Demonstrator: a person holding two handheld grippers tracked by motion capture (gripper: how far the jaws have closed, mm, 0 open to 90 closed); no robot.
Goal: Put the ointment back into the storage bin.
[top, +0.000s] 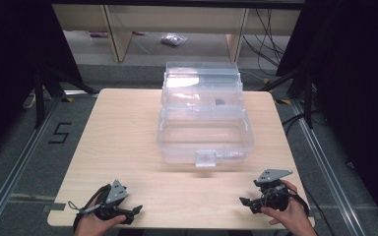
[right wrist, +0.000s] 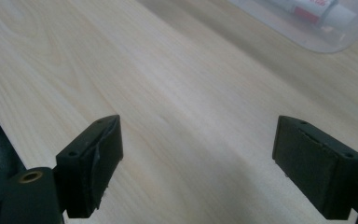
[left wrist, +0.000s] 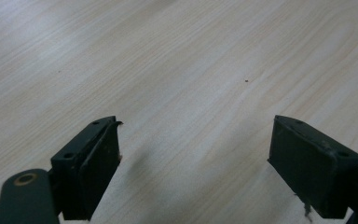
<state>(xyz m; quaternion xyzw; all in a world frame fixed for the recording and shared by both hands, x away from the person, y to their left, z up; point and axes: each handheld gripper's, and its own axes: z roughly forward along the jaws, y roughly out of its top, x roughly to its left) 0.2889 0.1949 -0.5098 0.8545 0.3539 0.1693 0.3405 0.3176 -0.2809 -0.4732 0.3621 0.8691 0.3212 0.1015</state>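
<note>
— Wooden table (top: 128, 147) from the high view, what sits on it?
— A clear plastic box (top: 204, 123), lid up, at the middle toward the far edge. The left gripper (top: 137, 210) lies at the near left corner, the right gripper (top: 245, 202) at the near right corner, a hand on each.
— Left gripper view?
— Jaws spread wide over bare wood, holding nothing.
— Right gripper view?
— Jaws wide apart and empty too; the box's corner shows at the top right, with a white tube (right wrist: 324, 11) inside.
</note>
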